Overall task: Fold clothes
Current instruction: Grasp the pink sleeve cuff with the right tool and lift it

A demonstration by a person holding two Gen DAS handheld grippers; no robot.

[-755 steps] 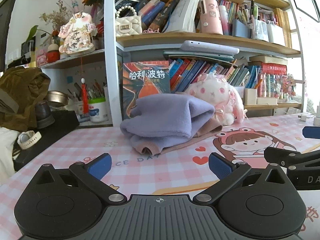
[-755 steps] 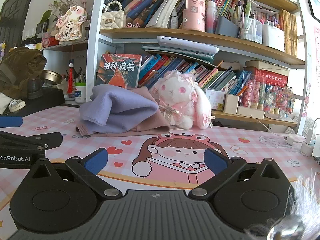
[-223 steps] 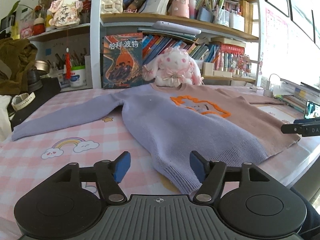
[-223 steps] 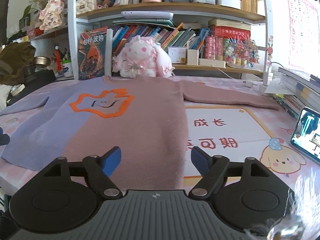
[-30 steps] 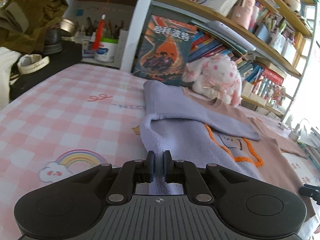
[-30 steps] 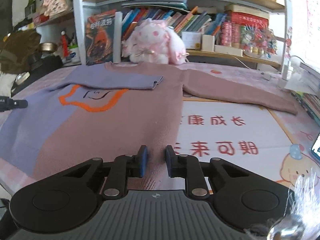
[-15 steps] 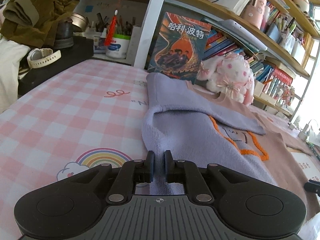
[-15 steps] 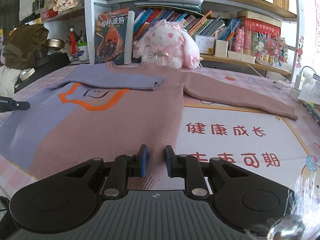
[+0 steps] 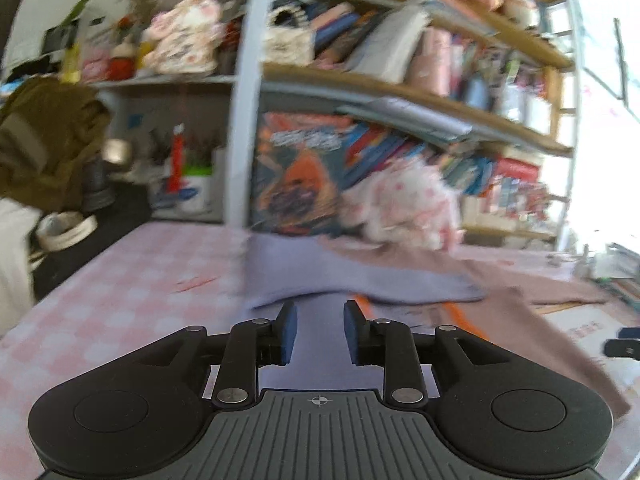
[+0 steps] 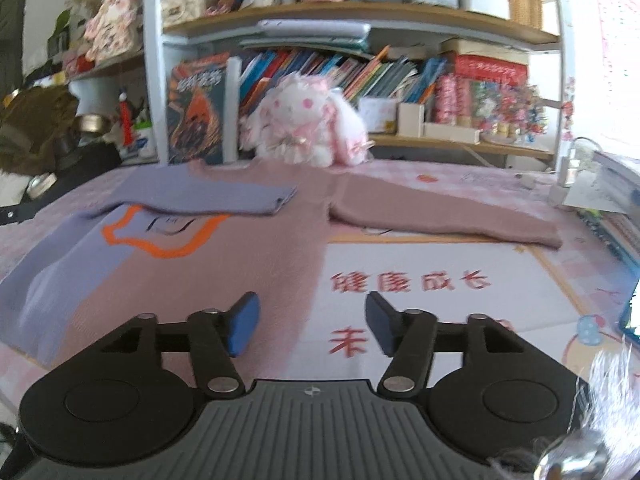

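Blue pads (image 10: pixel 243 322) of the right gripper (image 10: pixel 312 322) stand wide apart, holding nothing, over the near hem of the sweater (image 10: pixel 248 248). Ahead of it the sweater lies flat on the table (image 10: pixel 500 312), lilac on the left half, dusty pink on the right, with an orange outline on the chest. Its lilac sleeve (image 10: pixel 208 196) is folded across the chest; the pink sleeve (image 10: pixel 444 220) stretches out to the right. The left gripper (image 9: pixel 318 332) is narrowly parted with nothing between its pads, the sweater's lilac side (image 9: pixel 320 344) just ahead. Farther back sit a plush rabbit (image 10: pixel 308 132) and bookshelves (image 10: pixel 360 20).
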